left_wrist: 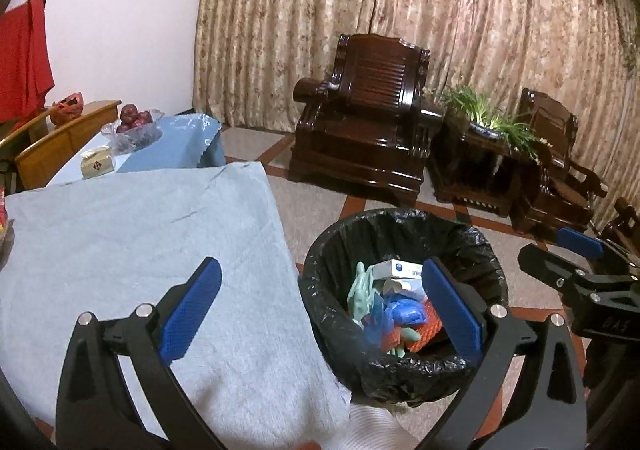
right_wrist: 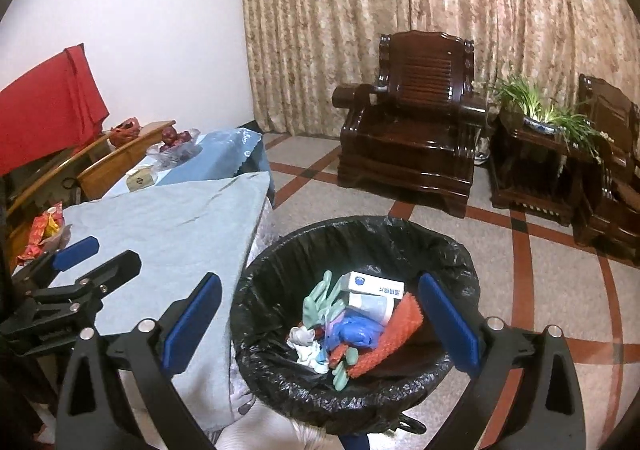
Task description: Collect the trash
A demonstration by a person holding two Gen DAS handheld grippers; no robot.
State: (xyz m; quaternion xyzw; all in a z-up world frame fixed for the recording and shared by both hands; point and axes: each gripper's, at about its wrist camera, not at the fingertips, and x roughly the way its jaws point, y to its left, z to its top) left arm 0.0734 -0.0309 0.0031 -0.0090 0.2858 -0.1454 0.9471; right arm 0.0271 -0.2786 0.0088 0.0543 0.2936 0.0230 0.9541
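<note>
Black bin liner (right_wrist: 280, 270), pale blue cloth (left_wrist: 140, 230), red-striped speckled floor (right_wrist: 520, 250), beige floral curtain (left_wrist: 400, 10)

white box (right_wrist: 375, 283) print, too blurred to read

One trash bin (right_wrist: 460, 250) with a black liner stands on the floor, just right of the near table. Inside it lie two white boxes (right_wrist: 374, 284), one stacked on the other, one orange bumpy piece (right_wrist: 400, 334), one blue crumpled bag (right_wrist: 356, 332), one pale green glove (right_wrist: 320, 302), and one white crumpled wad (right_wrist: 302, 338). Two cloth-covered tables show: one near (left_wrist: 140, 234), one far left (left_wrist: 176, 150). The far one carries one glass bowl of red fruit (left_wrist: 134, 122) and one small carton (left_wrist: 96, 164). Two dark wooden armchairs (right_wrist: 412, 110) stand far right, with one potted plant (right_wrist: 540, 110) between them. Two grippers, left (left_wrist: 320, 310) and right (right_wrist: 320, 324), are both spread wide.
</note>
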